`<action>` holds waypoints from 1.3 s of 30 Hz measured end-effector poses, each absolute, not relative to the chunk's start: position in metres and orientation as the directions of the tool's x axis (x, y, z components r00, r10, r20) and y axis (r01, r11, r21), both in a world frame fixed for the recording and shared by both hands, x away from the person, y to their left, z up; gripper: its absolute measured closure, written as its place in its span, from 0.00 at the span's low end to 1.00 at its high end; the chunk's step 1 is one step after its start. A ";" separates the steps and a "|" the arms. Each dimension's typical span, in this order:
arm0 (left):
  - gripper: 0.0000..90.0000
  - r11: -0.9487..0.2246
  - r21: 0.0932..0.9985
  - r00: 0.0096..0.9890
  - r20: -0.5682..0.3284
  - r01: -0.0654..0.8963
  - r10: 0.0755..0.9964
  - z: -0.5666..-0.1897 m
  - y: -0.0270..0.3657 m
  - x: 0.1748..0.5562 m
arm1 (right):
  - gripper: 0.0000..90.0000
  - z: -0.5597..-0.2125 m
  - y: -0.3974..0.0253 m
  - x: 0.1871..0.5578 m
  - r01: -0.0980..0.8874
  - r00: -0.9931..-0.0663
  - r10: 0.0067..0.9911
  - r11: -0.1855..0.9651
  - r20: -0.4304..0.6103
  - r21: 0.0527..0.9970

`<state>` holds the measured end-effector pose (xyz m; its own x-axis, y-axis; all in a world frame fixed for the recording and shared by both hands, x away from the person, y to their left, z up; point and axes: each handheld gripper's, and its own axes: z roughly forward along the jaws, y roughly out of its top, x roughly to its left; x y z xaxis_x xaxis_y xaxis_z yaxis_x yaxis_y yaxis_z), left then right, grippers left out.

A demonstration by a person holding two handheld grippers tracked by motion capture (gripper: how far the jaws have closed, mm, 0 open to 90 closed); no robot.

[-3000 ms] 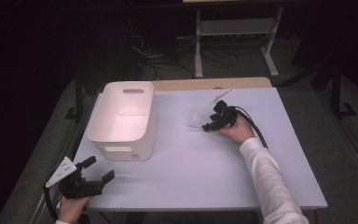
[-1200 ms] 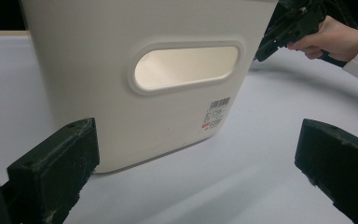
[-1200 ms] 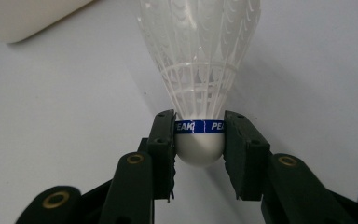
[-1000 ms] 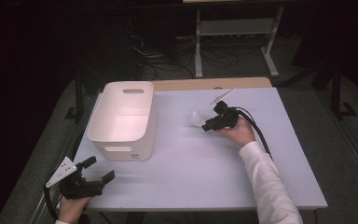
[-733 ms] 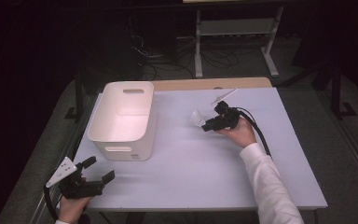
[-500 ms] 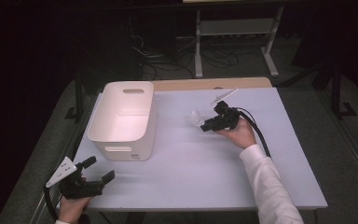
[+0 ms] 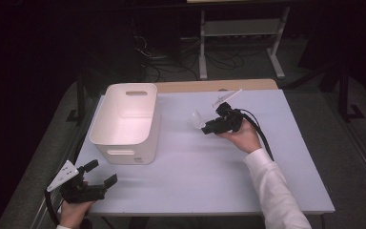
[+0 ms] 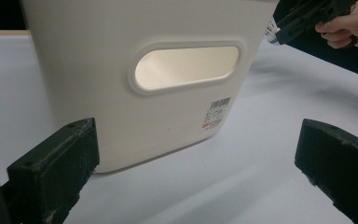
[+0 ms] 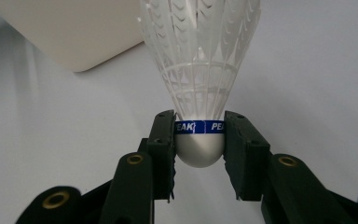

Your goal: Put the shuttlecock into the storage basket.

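A white feathered shuttlecock (image 9: 200,79) with a blue band round its white cork is clamped by the cork between the jaws of my right gripper (image 9: 199,140). In the high view that right gripper (image 7: 208,128) holds the shuttlecock (image 7: 198,119) just over the table, right of the white plastic bin (image 7: 126,121). My left gripper (image 7: 100,174) rests open near the table's front left corner, jaws wide apart and empty. Its own view looks at the bin's near end wall (image 8: 144,70), with the handle slot (image 8: 186,65) and a barcode label.
The pale table (image 7: 205,176) has a wooden strip along its far edge. A black cable (image 7: 262,136) trails from the right gripper beside the white sleeve. Beyond the table stand a metal rack (image 7: 240,33) and floor cables.
The right gripper with the shuttlecock has barely shifted over the last three seconds. The left gripper has stayed put.
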<state>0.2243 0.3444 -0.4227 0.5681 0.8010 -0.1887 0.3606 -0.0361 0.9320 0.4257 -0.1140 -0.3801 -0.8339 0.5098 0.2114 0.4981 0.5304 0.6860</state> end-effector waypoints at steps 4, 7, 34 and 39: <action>0.00 -0.037 0.932 0.568 -0.188 0.360 0.801 -0.423 0.344 0.224 | 0.71 -0.377 -0.111 0.424 0.505 -0.831 0.509 0.525 0.223 0.685; 0.00 -0.036 0.932 0.568 -0.188 0.360 0.801 -0.423 0.344 0.224 | 0.71 -0.374 -0.108 0.422 0.511 -0.829 0.512 0.528 0.226 0.679; 0.00 -0.039 0.931 0.569 -0.188 0.363 0.800 -0.422 0.345 0.224 | 0.71 -0.342 -0.082 0.413 0.446 -0.863 0.470 0.534 0.186 0.718; 0.00 -0.044 0.931 0.571 -0.185 0.362 0.800 -0.422 0.345 0.224 | 0.71 -0.338 -0.079 0.411 0.450 -0.862 0.468 0.527 0.196 0.721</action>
